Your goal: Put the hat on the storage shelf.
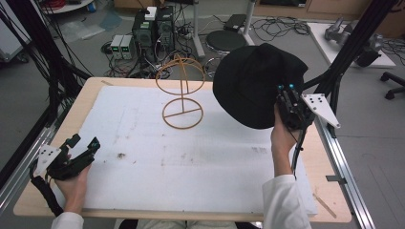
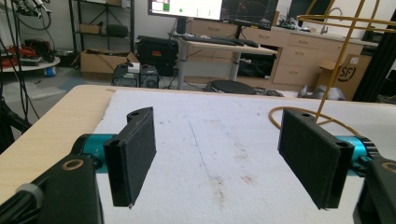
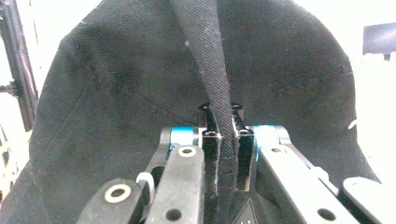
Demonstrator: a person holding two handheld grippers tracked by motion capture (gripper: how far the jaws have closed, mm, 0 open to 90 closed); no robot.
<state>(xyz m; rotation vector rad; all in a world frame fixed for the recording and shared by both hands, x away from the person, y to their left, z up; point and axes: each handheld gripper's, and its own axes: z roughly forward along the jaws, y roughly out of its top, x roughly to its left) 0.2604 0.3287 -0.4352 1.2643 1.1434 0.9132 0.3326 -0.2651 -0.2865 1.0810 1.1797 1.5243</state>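
White padded sheet [image 1: 200, 157] over a pale wooden table [image 1: 95, 95], lab floor with cables, computer boxes and a round stool beyond. Item one: black cap [image 1: 255, 83], held off the sheet at the far right of the table, crown bulging up and away from the person, opening turned toward the right hand. Item two: right gripper [image 1: 285, 88], jaws pressed together on a fold of the cap's edge; the right gripper view has a band of black twill [image 3: 219, 93] running straight up between the two pads, the rest of the fabric draped behind. Item three: gold wire stand [image 1: 181, 93], upright near the middle far side of the sheet, flat ring base, thin stem, open hoop on top. Item four: left gripper [image 1: 86, 143], resting low at the near left corner, jaws spread wide with nothing between them; its own view looks across bare sheet toward the stand's base ring [image 2: 299, 116] at right. Governing relation: the stand lies to the left of the cap and just beside it, with its hoop lower than the cap's crown, so the right hand is plainly the nearer; judged next step, carry the cap leftward and lower it, opening downward, over the hoop.
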